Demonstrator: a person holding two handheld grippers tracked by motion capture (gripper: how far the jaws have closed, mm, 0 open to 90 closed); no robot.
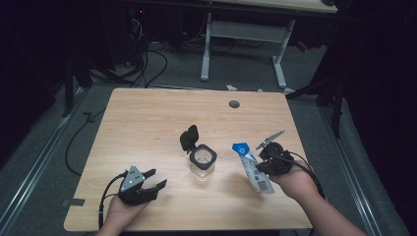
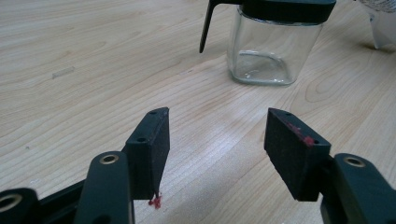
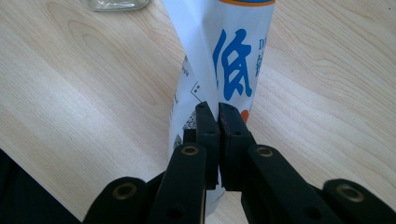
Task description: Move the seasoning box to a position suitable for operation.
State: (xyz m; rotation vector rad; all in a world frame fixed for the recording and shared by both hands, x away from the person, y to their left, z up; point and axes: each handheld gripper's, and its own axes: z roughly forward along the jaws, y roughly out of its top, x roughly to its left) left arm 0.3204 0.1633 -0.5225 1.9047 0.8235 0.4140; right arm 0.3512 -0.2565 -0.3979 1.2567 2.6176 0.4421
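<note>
High view, nearest first: the left gripper rests on the near left part of the pale wooden table, held in the person's left hand, its black jaws spread apart with nothing between them. Across at the near right, the right gripper, held in the person's right hand, is clenched on the white plastic pouch with blue printing; the pouch sits at the right of the table, leaning up and away from the hand. Between the two grippers and a little farther out stands the clear square glass jar with a black rim, its black hinged lid flipped up behind it. Farther still, a small round grey grommet sits near the table's far edge.
</note>
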